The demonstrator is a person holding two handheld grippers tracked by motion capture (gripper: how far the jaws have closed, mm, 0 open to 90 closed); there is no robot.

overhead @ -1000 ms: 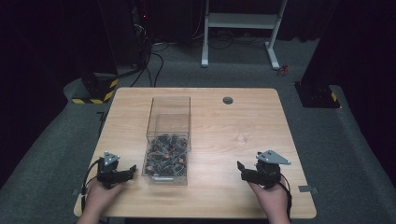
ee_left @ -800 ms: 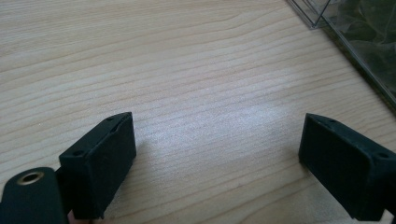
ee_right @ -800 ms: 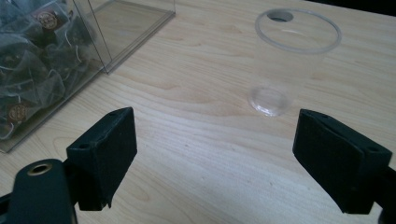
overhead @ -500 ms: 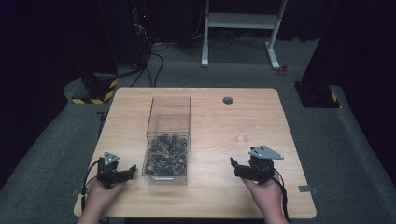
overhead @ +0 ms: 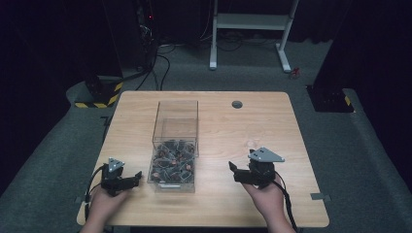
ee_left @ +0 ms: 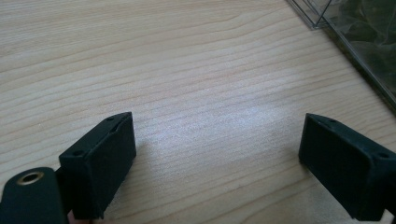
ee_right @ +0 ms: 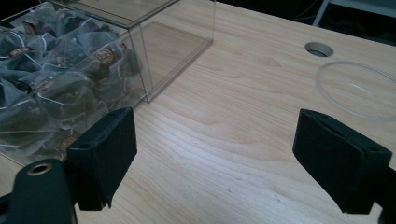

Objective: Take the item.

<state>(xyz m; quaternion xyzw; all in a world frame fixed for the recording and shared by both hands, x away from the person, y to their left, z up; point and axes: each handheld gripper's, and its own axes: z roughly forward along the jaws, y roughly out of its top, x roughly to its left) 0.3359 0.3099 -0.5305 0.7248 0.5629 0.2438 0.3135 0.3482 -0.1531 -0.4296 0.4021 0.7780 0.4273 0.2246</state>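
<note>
My right gripper [overhead: 241,173], jaws apart and empty, points at the tea bags [ee_right: 51,79] in the box [overhead: 175,145], left of it; left gripper [overhead: 127,180] open too.

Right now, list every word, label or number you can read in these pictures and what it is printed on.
No text reads clearly.
Tea bags in the clear plastic box: small dark tags with print, too blurred to read.
Yellow-and-black hazard stripes on the floor base: a pattern, no words.
Left gripper and right gripper: no markings.

Black two-jaw grippers [overhead: 137,175] [overhead: 232,168] with grey three-cornered plates and trailing black cables
</note>
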